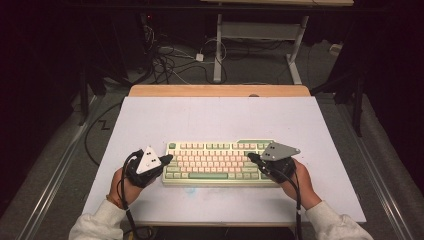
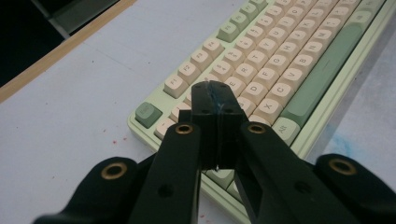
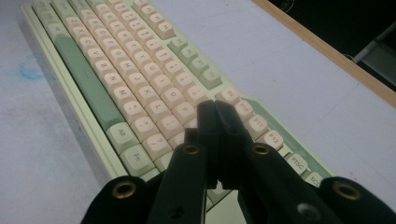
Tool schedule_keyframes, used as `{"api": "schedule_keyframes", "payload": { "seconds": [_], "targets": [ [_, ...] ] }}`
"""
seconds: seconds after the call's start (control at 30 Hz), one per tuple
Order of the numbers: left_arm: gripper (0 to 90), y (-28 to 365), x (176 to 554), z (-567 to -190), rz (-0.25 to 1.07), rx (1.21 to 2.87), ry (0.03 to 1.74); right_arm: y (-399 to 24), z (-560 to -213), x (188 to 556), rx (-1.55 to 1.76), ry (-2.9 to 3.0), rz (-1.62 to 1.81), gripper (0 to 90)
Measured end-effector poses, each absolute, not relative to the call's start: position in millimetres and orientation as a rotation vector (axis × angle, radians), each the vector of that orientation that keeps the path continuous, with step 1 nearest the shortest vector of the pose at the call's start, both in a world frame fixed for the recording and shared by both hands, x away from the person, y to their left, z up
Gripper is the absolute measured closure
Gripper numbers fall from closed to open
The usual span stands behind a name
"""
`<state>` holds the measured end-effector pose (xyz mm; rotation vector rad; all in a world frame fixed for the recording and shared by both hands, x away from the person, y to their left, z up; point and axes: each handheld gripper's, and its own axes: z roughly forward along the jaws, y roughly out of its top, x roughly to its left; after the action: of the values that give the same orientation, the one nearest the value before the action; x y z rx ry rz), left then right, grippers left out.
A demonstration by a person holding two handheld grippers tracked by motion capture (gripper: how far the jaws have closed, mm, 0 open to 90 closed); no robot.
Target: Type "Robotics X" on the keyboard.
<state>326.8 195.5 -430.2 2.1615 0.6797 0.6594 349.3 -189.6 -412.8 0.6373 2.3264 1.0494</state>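
Now your left gripper and right gripper are both closed, holding nothing, over the keyboard ends. Pressing keys looks only just started.

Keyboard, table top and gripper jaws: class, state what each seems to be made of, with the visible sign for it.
Keyboard: probably plastic, matt cream and green keycaps with moulded rounded edges and printed legends.
Table top: a pale matt sheet, perhaps laminate or board, over a wooden-looking edge with warm grain colour.
Left gripper and right gripper: black matt jaws, likely plastic, with brass-coloured metal rivets.
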Motion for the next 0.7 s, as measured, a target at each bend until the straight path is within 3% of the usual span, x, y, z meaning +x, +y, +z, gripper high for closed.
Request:
{"api": "schedule_keyframes", "payload": {
  "seconds": [0.7],
  "targets": [
    [87.7,200.7,323.4,-436.3,0.671,2.166,0.690,-172.5,-412.7,357.7,0.600,2.347,1.061,90.0]
  ]
}}
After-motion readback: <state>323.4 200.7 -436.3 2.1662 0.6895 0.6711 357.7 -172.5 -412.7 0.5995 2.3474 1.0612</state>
